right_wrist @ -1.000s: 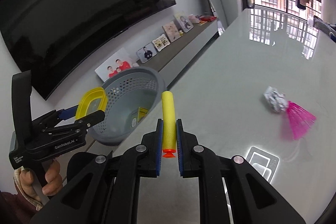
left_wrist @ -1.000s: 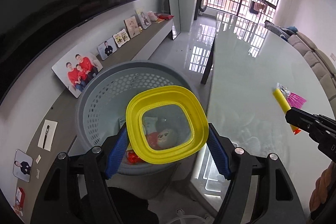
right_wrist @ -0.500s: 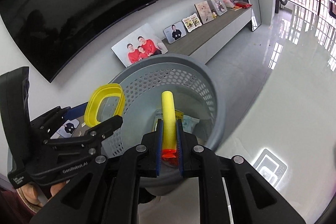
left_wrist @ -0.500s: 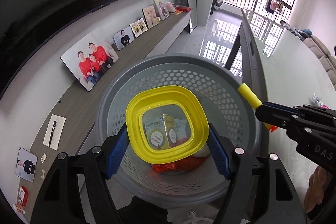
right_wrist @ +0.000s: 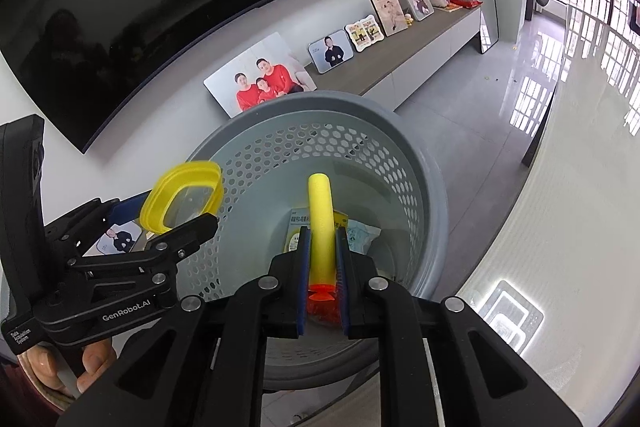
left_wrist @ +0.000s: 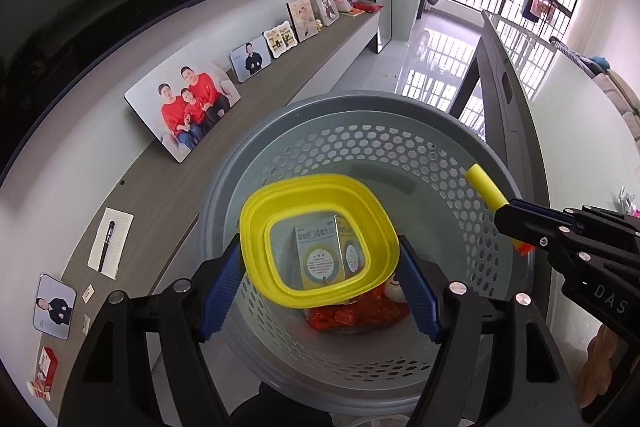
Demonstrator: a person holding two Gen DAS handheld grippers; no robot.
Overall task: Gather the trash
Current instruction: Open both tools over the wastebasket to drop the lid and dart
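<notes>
Above the grey perforated plastic basket (right_wrist: 400, 163), the right gripper (right_wrist: 322, 263) pinches a light, probably squashy yellow foam dart (right_wrist: 320, 215) near its orange tip, while at nine o'clock the left gripper (left_wrist: 320, 267) clamps a stiff yellow-rimmed plastic lid (left_wrist: 320, 243) by its edges.

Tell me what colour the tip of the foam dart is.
Orange, on a yellow foam dart; clearest in the right wrist view.
</notes>
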